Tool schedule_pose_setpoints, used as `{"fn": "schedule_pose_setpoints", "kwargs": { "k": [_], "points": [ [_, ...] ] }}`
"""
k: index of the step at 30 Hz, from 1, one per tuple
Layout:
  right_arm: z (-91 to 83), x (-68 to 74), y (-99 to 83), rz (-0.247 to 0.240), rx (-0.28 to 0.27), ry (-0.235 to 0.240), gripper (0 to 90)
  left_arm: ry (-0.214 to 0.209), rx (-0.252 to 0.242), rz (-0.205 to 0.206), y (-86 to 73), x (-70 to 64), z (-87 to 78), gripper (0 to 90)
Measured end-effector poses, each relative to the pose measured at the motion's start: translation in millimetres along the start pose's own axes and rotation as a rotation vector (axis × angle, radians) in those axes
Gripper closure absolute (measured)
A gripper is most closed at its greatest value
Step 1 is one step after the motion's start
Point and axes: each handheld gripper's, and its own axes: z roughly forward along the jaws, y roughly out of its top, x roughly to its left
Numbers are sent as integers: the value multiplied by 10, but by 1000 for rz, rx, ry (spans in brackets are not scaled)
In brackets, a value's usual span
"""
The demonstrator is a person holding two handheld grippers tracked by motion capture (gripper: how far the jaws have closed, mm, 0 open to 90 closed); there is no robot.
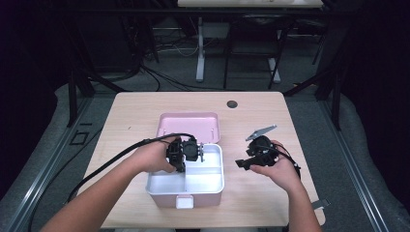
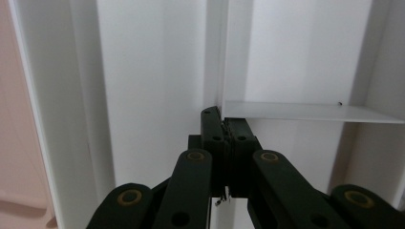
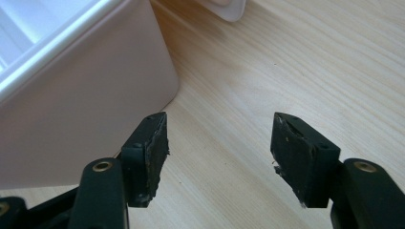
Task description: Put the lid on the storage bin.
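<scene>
Pale wood counter [image 1: 130,121] carries my pink box [image 1: 185,186], lid open. My left gripper [image 2: 223,125] sits inside it, fingers pressed together on a thin divider wall [image 2: 222,57]; my right gripper [image 3: 219,143] hovers beside it, fingers wide.

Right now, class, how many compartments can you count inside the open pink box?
3. In the pink box, one long compartment lies along the far side under the left gripper; two sit nearer the person, one left, one right. The gripper may hide another divider.

1 box [image 1: 185,186], 1 lid [image 1: 188,124], 2 tongs
</scene>
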Motion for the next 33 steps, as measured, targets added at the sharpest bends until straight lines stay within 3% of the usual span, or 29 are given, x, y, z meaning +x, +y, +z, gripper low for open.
{"fn": "schedule_pose_setpoints", "kwargs": {
  "k": [8,16,19,21,24,29,31,33],
  "points": [
    [20,-5,22,25,-11,-22,409,5,4,-2,7,-10,32,884],
    [41,-49,125,57,-63,-21,474,8,0,-17,5,-16,39,879],
    [84,-48,195,48,-61,-30,496,10,6,-18,10,-18,37,877],
    [83,-56,241,58,-71,-53,513,16,8,-20,13,-24,38,876],
    [61,-84,324,77,-93,-48,507,15,13,-21,15,-26,34,875],
    [49,-100,465,117,-87,-56,506,18,12,-24,14,-30,36,874],
    [55,-101,506,122,-81,-85,507,18,11,-25,13,-33,36,874],
    [64,-119,554,126,-88,-71,516,19,11,-25,12,-32,37,874]
  ]
}}
